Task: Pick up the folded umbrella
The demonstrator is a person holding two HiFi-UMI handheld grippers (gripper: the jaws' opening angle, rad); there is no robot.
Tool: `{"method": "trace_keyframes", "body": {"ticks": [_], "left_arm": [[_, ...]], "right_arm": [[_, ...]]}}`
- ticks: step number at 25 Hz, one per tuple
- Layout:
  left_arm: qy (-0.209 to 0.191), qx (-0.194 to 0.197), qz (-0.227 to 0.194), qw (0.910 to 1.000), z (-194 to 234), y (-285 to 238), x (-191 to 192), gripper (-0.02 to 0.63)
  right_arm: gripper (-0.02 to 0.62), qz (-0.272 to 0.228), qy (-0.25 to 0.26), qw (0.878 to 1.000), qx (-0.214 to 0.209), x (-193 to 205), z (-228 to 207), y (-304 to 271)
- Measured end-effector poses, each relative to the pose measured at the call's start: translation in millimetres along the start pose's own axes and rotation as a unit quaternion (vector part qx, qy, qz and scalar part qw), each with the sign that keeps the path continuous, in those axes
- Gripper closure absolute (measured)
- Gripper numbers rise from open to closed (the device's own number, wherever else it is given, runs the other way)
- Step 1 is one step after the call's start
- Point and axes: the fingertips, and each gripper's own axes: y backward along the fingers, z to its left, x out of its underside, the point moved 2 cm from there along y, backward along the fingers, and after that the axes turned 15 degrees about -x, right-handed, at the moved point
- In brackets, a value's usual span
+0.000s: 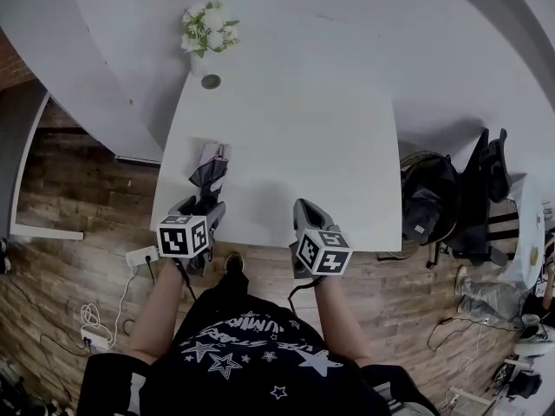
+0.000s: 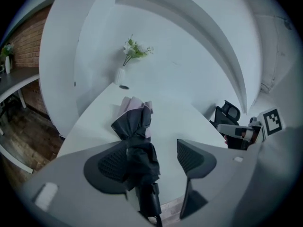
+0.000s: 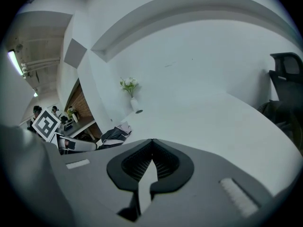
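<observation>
My left hand-held gripper is spread wide at the table's near left edge. The folded umbrella lies between its jaws, handle end towards me. It sits close against the left jaw, but I can't tell whether they touch. There's a clear gap to the right jaw. My right hand-held gripper is pressed together on nothing, over the near edge. A vase of white flowers stands at the far end.

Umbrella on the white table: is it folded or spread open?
Folded. The umbrella lies flat on the table as a narrow dark bundle, its canopy gathered loosely, not spread.
</observation>
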Motion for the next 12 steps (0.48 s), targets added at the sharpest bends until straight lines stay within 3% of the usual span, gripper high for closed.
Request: {"method": "trace_keyframes", "body": {"ticks": [6, 12], "left_arm": [[-0.025, -0.008, 0.048, 0.9985, 3, -30, 2, 0.245], [-0.027, -0.012, 0.084, 0.9960, 6, -48, 10, 0.264]], "right_arm": [[0.578, 0.013, -0.005, 1.000, 0.006, 3, -8, -11], [0.578, 0.016, -0.013, 1.000, 0.015, 0, -15, -16]]}}
